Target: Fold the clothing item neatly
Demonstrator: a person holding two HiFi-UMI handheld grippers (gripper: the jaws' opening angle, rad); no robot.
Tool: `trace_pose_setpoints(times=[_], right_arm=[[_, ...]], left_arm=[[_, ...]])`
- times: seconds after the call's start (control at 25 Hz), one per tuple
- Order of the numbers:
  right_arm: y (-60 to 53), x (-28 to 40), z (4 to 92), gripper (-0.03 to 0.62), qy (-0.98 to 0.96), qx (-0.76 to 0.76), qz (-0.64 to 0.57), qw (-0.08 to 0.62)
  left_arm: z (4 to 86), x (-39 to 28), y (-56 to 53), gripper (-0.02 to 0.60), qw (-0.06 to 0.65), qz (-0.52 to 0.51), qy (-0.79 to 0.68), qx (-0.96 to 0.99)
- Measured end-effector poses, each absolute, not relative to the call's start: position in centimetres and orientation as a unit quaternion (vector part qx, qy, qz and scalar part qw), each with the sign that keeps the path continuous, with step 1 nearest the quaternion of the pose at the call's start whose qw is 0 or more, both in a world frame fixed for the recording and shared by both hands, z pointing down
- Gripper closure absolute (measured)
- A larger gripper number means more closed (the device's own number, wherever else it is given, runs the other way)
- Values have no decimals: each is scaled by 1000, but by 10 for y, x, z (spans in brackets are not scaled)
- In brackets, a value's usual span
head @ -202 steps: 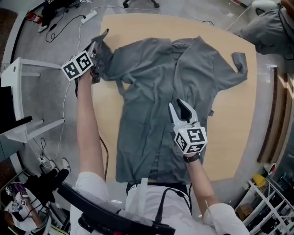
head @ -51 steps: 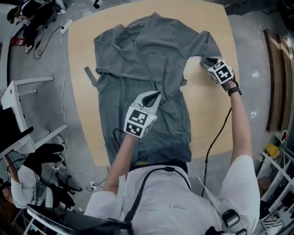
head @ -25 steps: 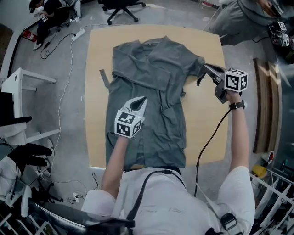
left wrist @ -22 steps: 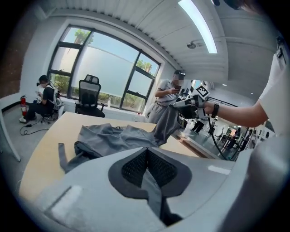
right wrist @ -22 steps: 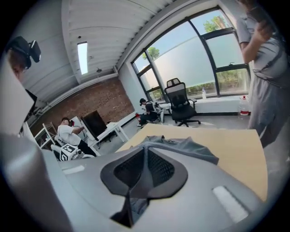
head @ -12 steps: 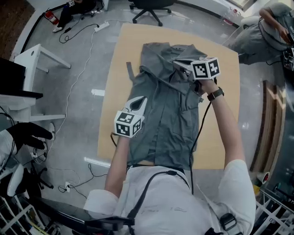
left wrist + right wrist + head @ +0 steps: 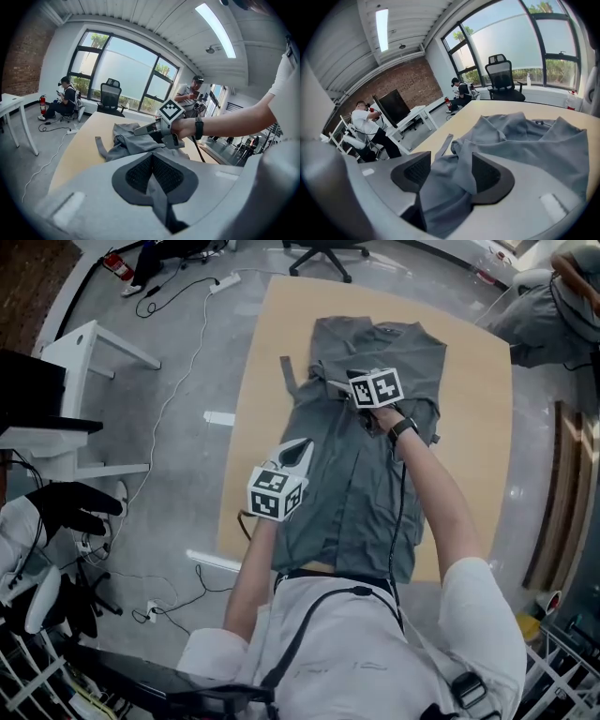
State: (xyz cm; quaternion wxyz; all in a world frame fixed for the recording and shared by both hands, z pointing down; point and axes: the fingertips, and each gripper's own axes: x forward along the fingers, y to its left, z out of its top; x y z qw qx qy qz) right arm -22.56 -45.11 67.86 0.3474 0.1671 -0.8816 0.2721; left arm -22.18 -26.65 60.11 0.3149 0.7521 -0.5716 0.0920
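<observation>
A grey shirt (image 7: 347, 493) lies lengthwise on the tan table (image 7: 469, 427), its sleeves folded in over the chest. My right gripper (image 7: 330, 382) is low over the upper chest and points left. Its jaws have just been opening, and they stand apart with a bunched fold of sleeve (image 7: 454, 159) lying loose between the pads. The left gripper view shows the right gripper (image 7: 138, 131) over the shirt (image 7: 126, 140). My left gripper (image 7: 300, 448) hovers over the shirt's left side, shut with nothing between its pads (image 7: 152, 161).
A loose grey strap (image 7: 286, 371) sticks out left of the shirt. Bare tabletop shows right of the garment. A white side table (image 7: 84, 362), floor cables and an office chair (image 7: 319, 249) stand around the table. People sit farther off.
My right gripper swung from the table's right side leftward and down over the chest, bringing the sleeve across, and its jaws parted. The left gripper shifted only a little over the shirt.
</observation>
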Motion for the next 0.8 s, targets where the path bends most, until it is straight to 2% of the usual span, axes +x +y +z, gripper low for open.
trace_pose_setpoints(times=[0.24, 0.32, 0.48, 0.64, 0.8], right_arm=[[-416, -154, 657, 344, -894, 207, 269, 293], [-402, -125, 641, 388, -901, 226, 244, 278], [-364, -65, 616, 523, -907, 270, 200, 253], [-315, -28, 595, 590, -915, 274, 195, 223], [-263, 0, 581, 597, -915, 281, 241, 159]], left_arm=[[615, -199, -261, 581, 320, 104, -560, 758], [614, -188, -257, 581, 316, 110, -558, 759], [606, -164, -245, 581, 307, 121, -558, 761], [593, -141, -222, 581, 296, 132, -563, 760], [591, -119, -189, 581, 301, 129, -572, 753]])
